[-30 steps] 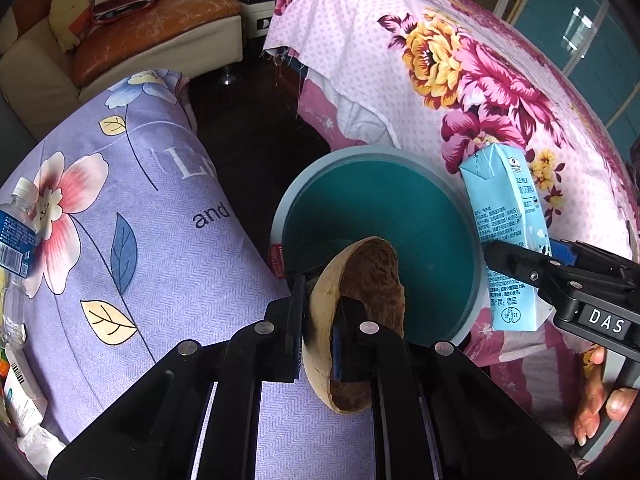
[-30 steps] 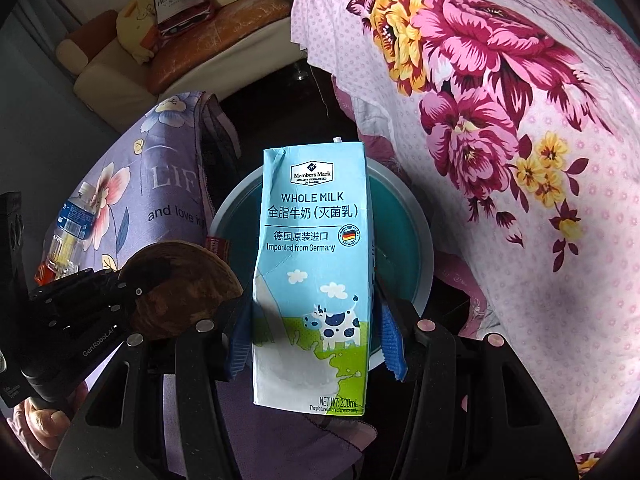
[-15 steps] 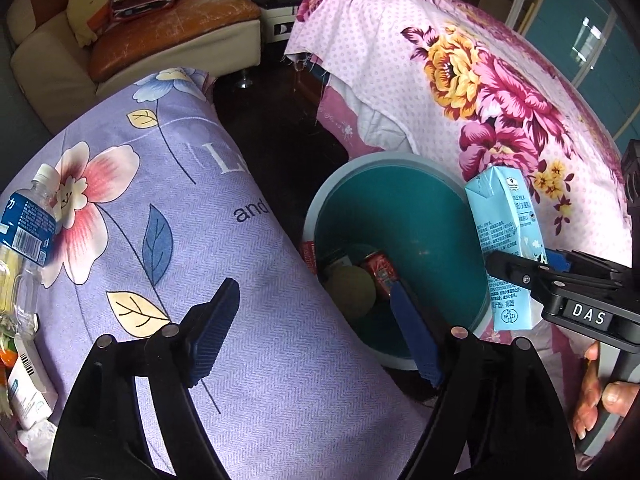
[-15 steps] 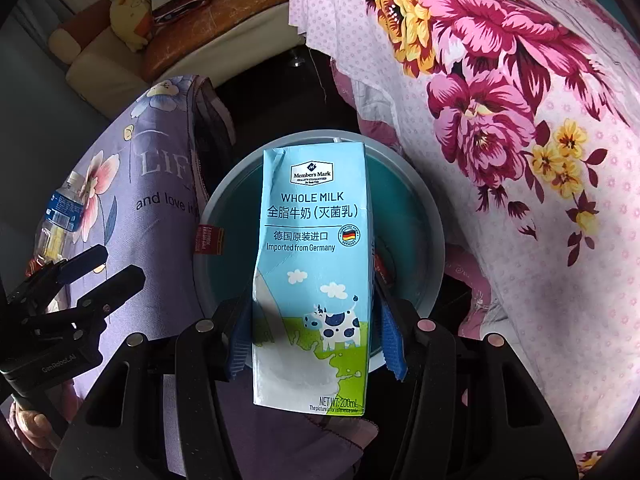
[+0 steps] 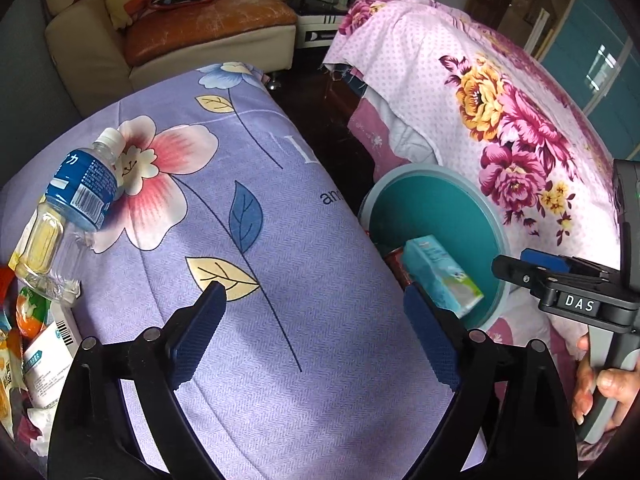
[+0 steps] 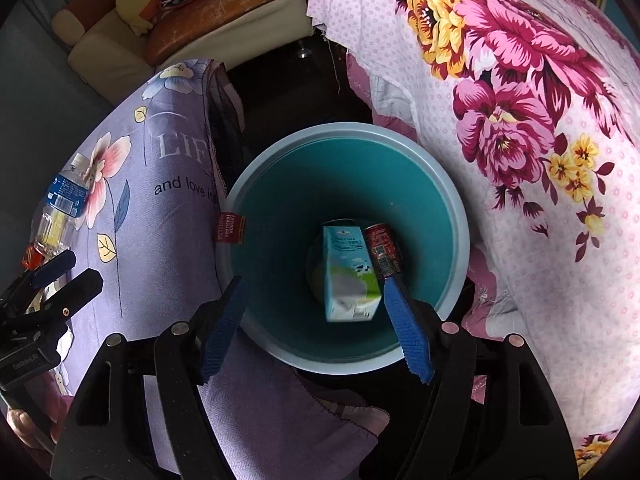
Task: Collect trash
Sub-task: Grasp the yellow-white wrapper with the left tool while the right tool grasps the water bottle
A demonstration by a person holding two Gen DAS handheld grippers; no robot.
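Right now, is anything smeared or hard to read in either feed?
Right wrist view: the milk carton in the bin is motion-blurred at its lower end, its print unreadable; the bin floor is dim. Left wrist view: sharp, evenly lit, the bottle label legible; fisheye bends both views' edges.

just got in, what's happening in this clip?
A person is clearing trash into a teal bin that stands between two cloth-covered pieces of furniture. The right gripper sits over the bin with its jaws opening; the milk carton is free of the pads and down inside the bin, beside a red can. The left gripper is over the purple cloth, jaws opening, nothing between them. A plastic bottle and other wrappers are not yet collected.
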